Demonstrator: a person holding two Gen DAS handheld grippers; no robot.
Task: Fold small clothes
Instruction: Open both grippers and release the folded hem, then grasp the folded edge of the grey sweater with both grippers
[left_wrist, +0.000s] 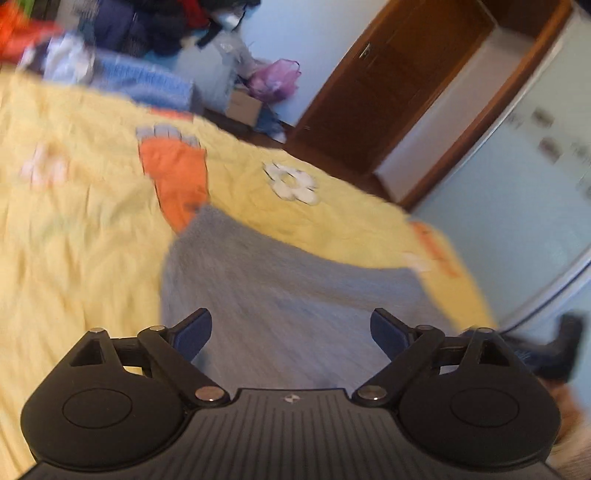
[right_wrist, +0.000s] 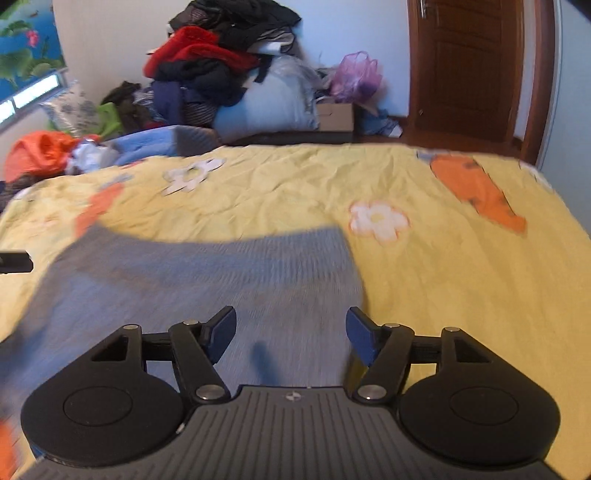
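Note:
A grey-blue knit garment lies spread flat on the yellow bedspread. My left gripper is open and empty, hovering over the garment's near part. In the right wrist view the same garment lies under my right gripper, which is open and empty above its right half. The garment's far edge runs across the middle of the bed. Both views are motion-blurred.
The bedspread has orange carrot and white flower prints. A pile of clothes and a blue bundle sit beyond the far edge. A brown door stands at the right. A dark object shows at the left edge.

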